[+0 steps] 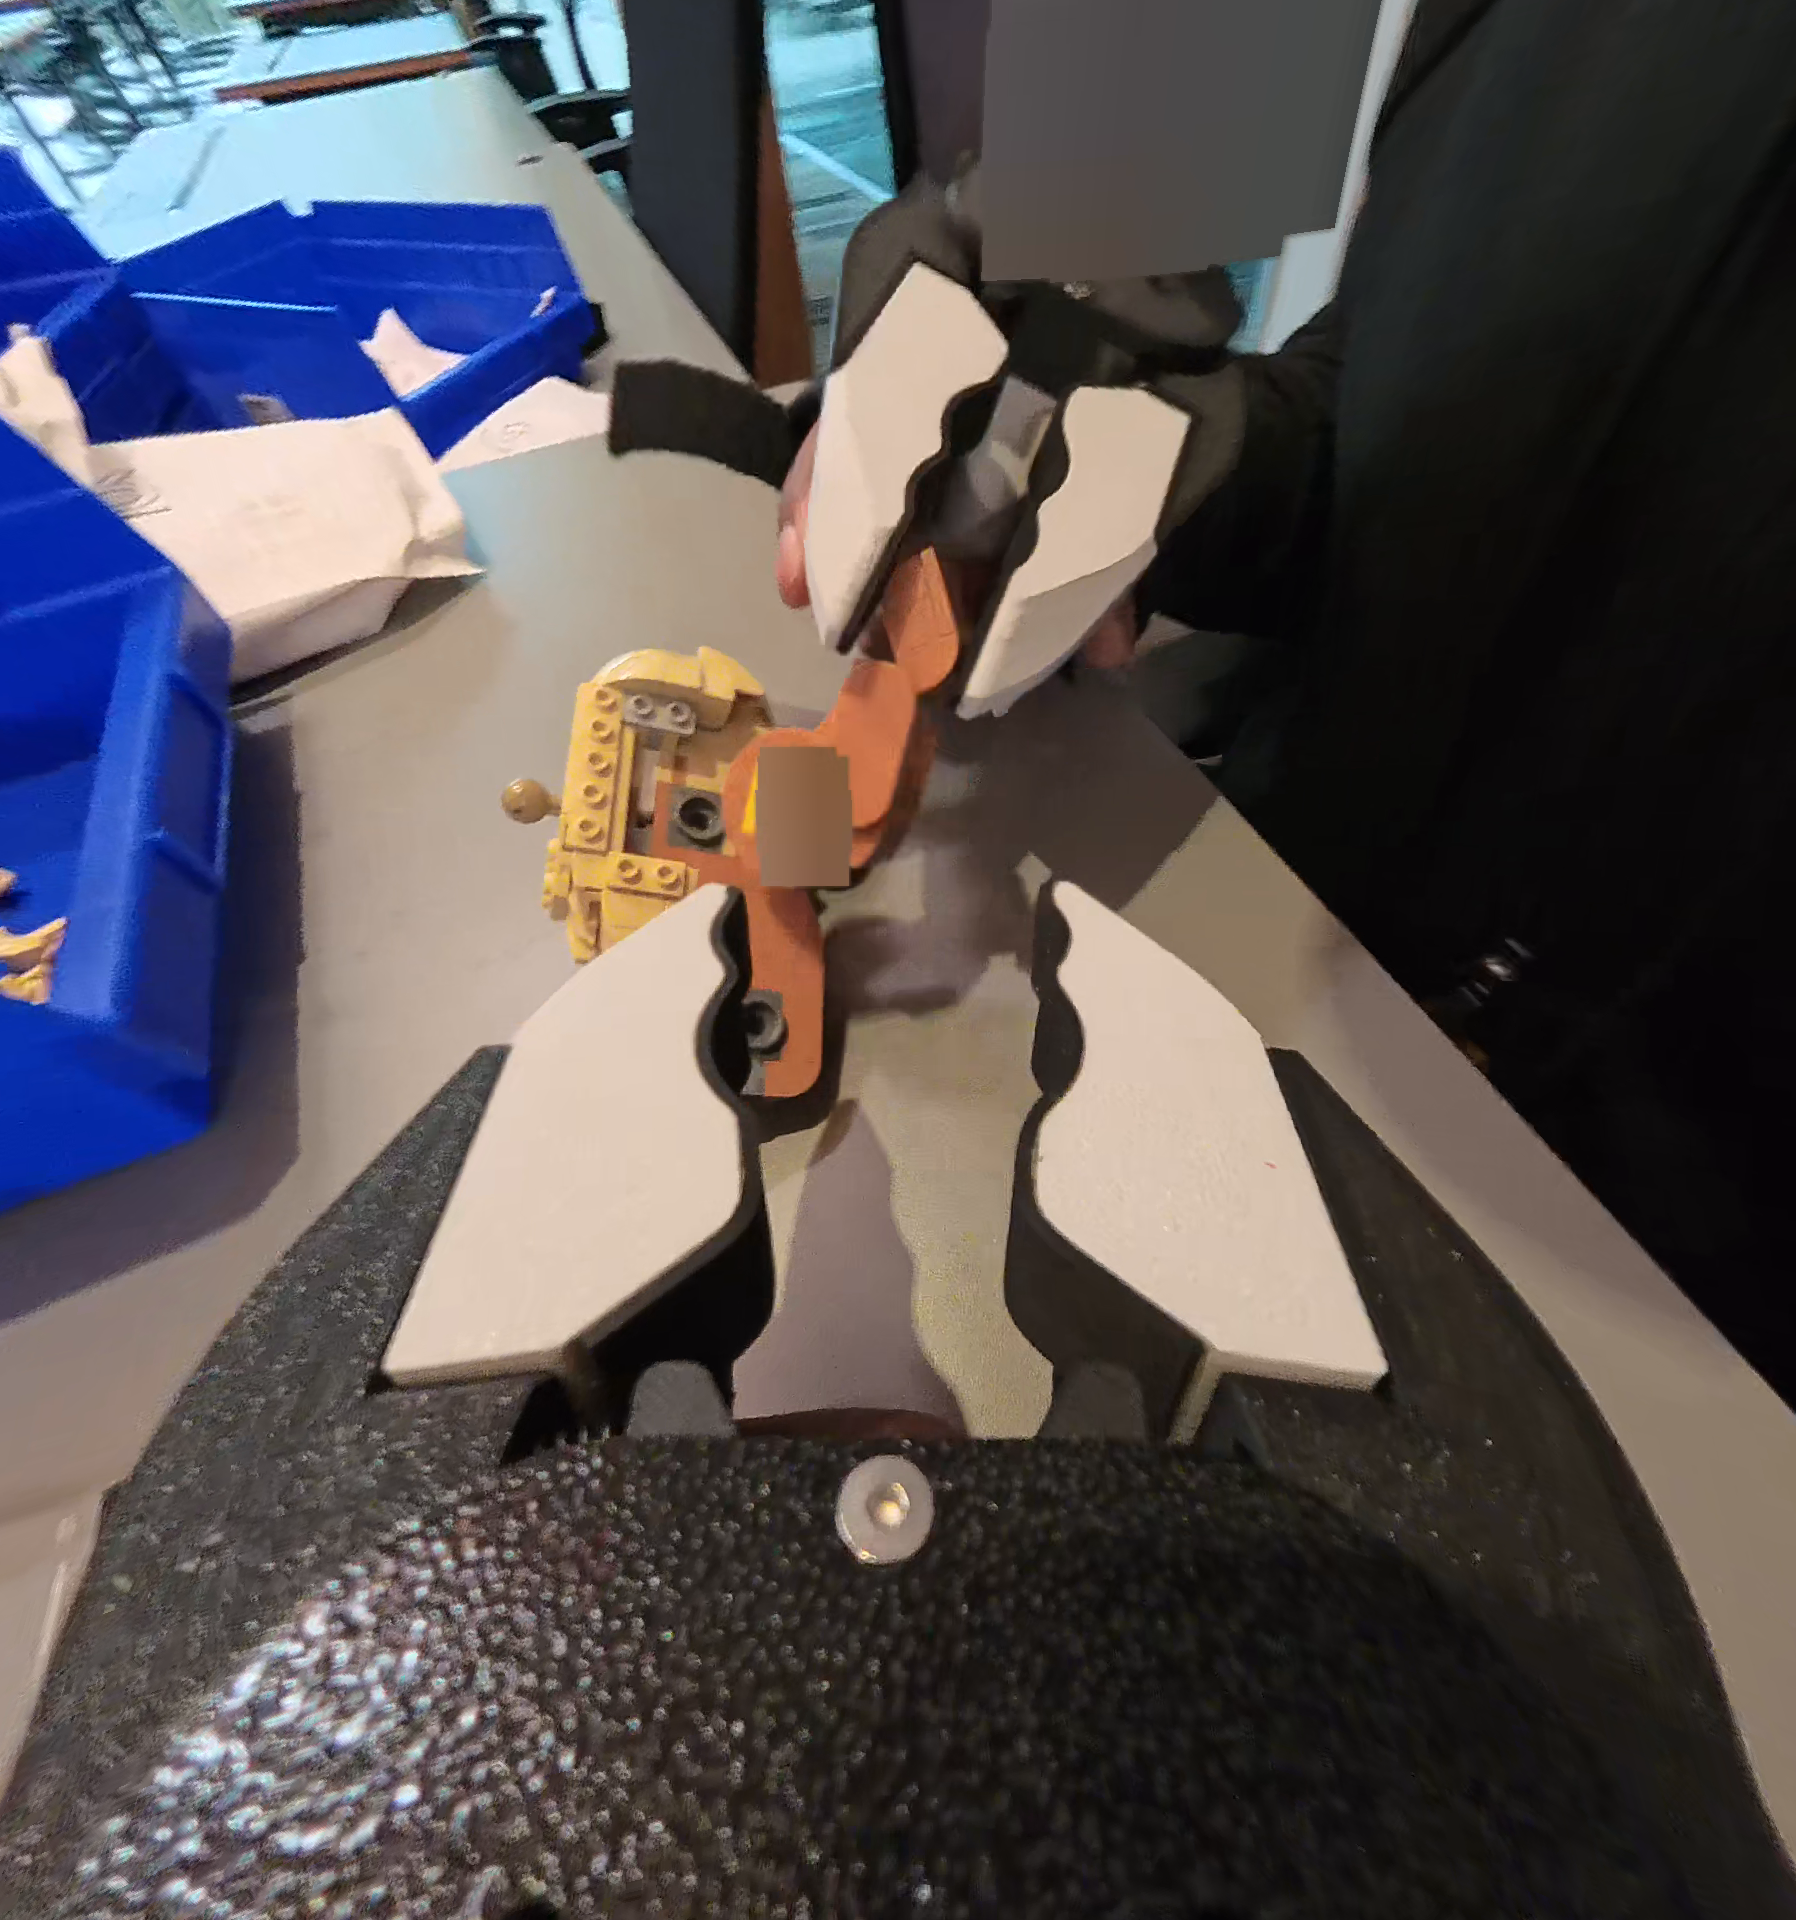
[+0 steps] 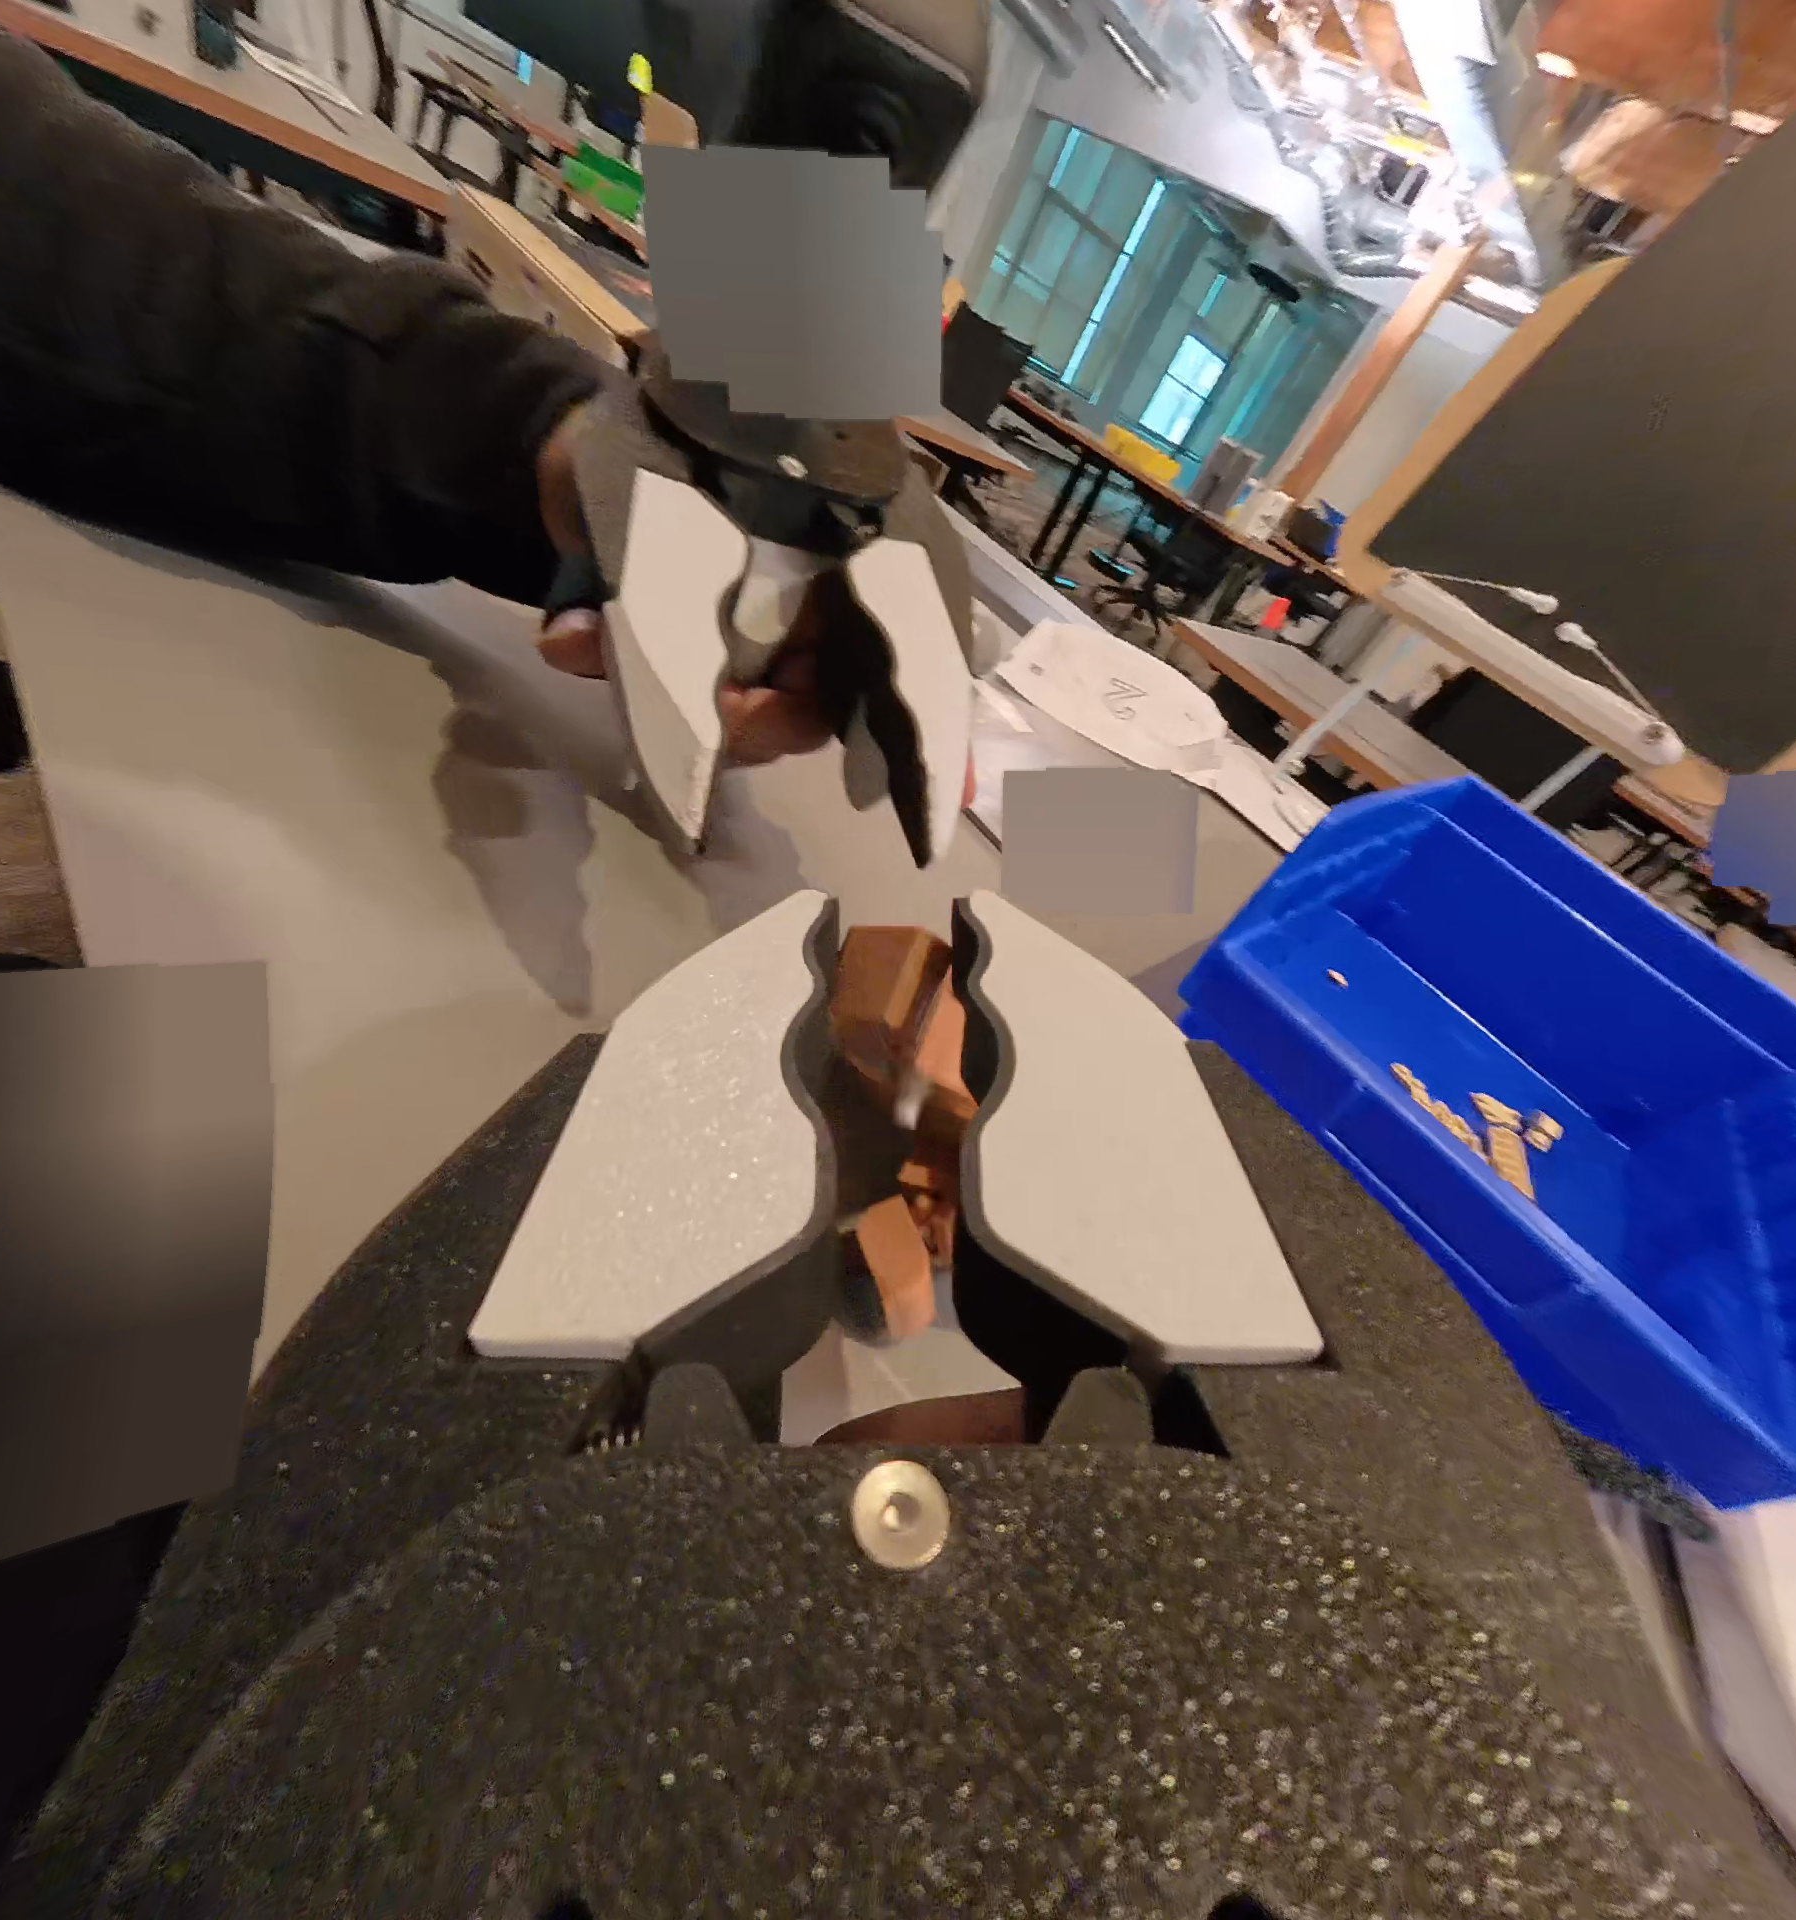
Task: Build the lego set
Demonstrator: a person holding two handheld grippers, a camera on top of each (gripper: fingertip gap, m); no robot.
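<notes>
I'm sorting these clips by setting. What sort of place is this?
Probably a workshop or lab space. Long worktables stand in rows beneath exposed ceiling ductwork, and blue parts bins sit on the grey table beside a tan brick model.

tan pieces (image 2: 1476, 1127) too small to identify

Pale grey table (image 1: 582, 540), blue bins (image 1: 333, 301), white papers (image 1: 291, 520), tan brick model (image 1: 624, 790)
</notes>
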